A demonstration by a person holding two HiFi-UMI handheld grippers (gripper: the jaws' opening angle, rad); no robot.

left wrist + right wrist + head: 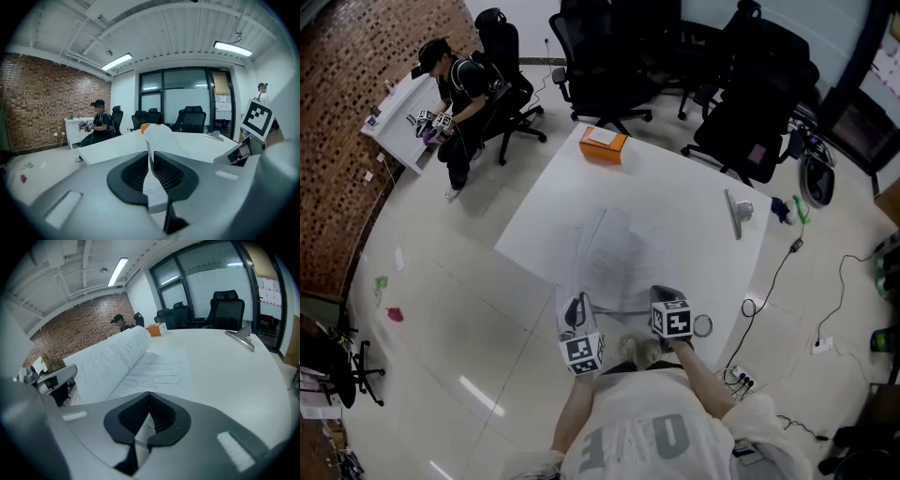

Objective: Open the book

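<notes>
The book lies open on the white table, close to its near edge. In the left gripper view a single printed page stands edge-on and runs down between the pads of my left gripper, which is shut on it. That page arches over the spread in the right gripper view, where it shows as a curved leaf. My right gripper is shut at the book's near right edge, a white sliver of paper showing between its pads. From above, the left gripper and right gripper flank the book's near end.
An orange box sits at the table's far corner and a metal clip-like tool at its right side. Black office chairs ring the far side. A seated person works at another table. Cables trail on the floor.
</notes>
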